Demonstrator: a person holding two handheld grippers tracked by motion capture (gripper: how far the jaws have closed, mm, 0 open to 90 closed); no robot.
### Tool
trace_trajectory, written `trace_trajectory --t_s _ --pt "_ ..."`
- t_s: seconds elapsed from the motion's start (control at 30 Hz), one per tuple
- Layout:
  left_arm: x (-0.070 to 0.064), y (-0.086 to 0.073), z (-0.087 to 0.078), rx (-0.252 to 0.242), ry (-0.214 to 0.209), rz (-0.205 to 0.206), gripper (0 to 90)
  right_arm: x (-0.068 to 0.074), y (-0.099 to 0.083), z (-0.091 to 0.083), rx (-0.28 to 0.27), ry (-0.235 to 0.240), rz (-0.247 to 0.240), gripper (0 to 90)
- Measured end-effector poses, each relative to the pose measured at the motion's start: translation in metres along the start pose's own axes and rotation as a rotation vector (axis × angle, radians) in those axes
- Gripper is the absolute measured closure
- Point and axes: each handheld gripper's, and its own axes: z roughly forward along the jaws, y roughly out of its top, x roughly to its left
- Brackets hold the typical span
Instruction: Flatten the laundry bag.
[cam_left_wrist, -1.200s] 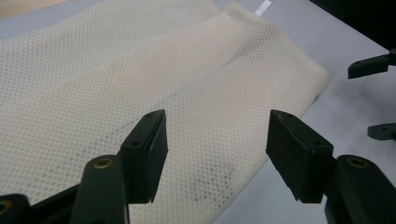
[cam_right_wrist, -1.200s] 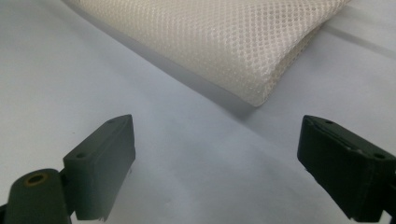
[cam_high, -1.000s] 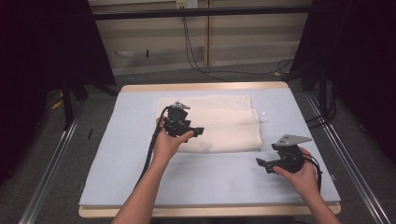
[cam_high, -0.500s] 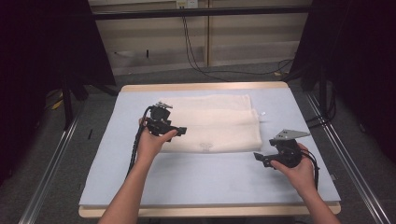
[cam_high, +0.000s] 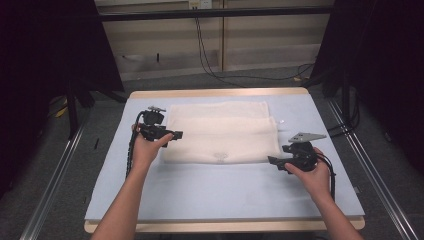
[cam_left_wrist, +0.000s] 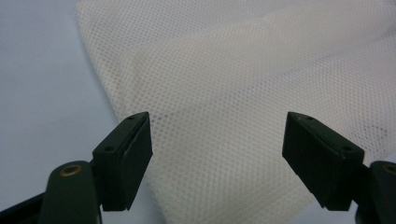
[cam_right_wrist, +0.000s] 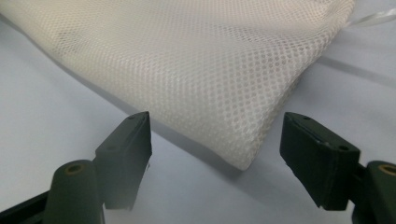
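Two grippers sit at opposite ends of the mesh cloth (cam_high: 220, 132), which lies folded flat on the blue mat (cam_high: 210, 190), reaching from the middle of the table toward twelve o'clock. We see our left gripper (cam_high: 172, 135) at the cloth's nine o'clock edge, its tips just over that edge. A second ago it stood well over the cloth, closer to the middle; half a second ago it had already slid outward, and now it is out at the border with the hand (cam_high: 145, 150) and forearm swung toward nine o'clock. In the left gripper view the jaws stand wide apart with nothing between them, and the mesh cloth (cam_left_wrist: 243, 102) spreads beyond them, its folded edge running off toward eleven o'clock beside bare mat (cam_left_wrist: 42, 93).

Our right gripper (cam_high: 272, 161) lies at the cloth's corner toward four o'clock, tips pointing at it from just beside. Compared with the earlier frames it has crept only slightly nearer that corner. In the right gripper view its jaws are likewise spread, gripping nothing, and the cloth's rounded corner (cam_right_wrist: 243, 161) sits between and just ahead of them, resting on the mat (cam_right_wrist: 56, 107). A thin white tape (cam_right_wrist: 373, 18) trails from the cloth at one o'clock.
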Motion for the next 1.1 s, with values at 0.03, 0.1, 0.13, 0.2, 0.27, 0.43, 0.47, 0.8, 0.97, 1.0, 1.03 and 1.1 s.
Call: trace_trajectory --t_s 0.03,0.1,0.13,0.2,0.27,0.43,0.47,0.8,0.97,1.0,1.03,1.1 --pt "0.002 -0.001 0.001 -0.003 -0.001 -0.011 24.2 -0.001 0.001 0.001 -0.005 0.003 0.001 27.7" --pt "0.007 -0.001 0.002 0.009 0.007 -0.001 24.1 -0.004 0.003 0.004 -0.006 0.003 0.016 28.7" --pt "0.008 -0.002 0.003 0.007 0.008 -0.005 24.2 -0.005 0.004 0.005 -0.007 0.001 0.025 28.7" --pt "0.011 -0.002 0.005 -0.004 0.004 -0.022 24.6 -0.008 0.007 0.007 -0.003 -0.006 0.041 28.7" --pt "0.015 -0.001 0.007 -0.004 0.01 -0.021 25.0 -0.01 0.009 0.011 0.003 -0.013 0.059 28.8" --pt "0.02 0.0 0.015 -0.007 0.001 -0.043 26.2 -0.016 0.015 0.017 0.005 -0.02 0.114 30.7" --pt "0.021 0.0 0.016 -0.005 0.001 -0.04 26.7 -0.017 0.016 0.019 0.004 -0.024 0.122 31.2" --pt "0.032 -0.002 0.028 -0.002 0.004 -0.042 31.7 -0.028 0.027 0.033 -0.006 -0.026 0.183 38.1" --pt "0.038 -0.004 0.03 0.014 -0.003 -0.068 33.1 -0.032 0.033 0.036 -0.023 -0.034 0.224 42.5" --pt "0.039 -0.004 0.03 0.019 0.002 -0.076 33.4 -0.033 0.034 0.036 -0.022 -0.035 0.23 44.2" --pt "0.04 -0.005 0.031 0.019 0.002 -0.087 33.6 -0.034 0.035 0.037 -0.022 -0.036 0.235 45.3" --pt "0.042 -0.005 0.033 0.017 -0.011 -0.1 35.6 -0.036 0.035 0.038 -0.021 -0.025 0.256 48.1"
